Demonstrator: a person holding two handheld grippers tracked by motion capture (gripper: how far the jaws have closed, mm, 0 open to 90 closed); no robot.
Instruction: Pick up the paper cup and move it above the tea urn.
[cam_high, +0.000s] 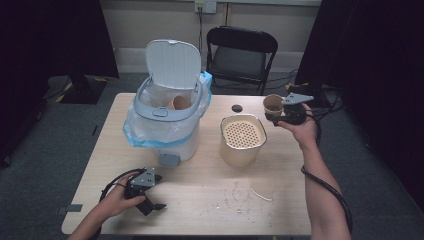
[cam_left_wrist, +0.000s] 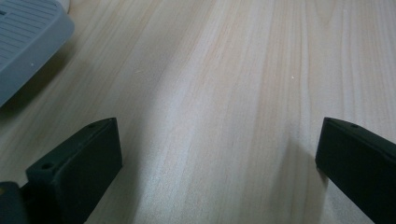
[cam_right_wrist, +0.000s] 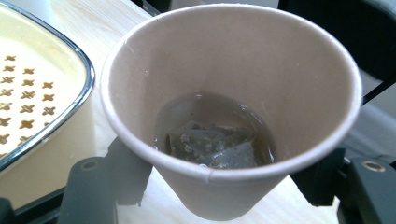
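Paper cup (cam_right_wrist: 219, 84) clamped between right tongs (cam_right_wrist: 219, 186).

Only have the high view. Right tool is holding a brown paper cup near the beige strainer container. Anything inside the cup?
Observer: Yes. In the right gripper view the brown paper cup holds a little liquid and a soaked tea bag at the bottom.
Operator: Grip solid?
Observer: The right tool has a black jaw pressed on each side of the cup's lower wall, and the cup is tilted toward the camera.
Operator: Left tool?
Observer: In the left gripper view the left tool has its jaws wide apart over bare light wooden table, nothing between them.
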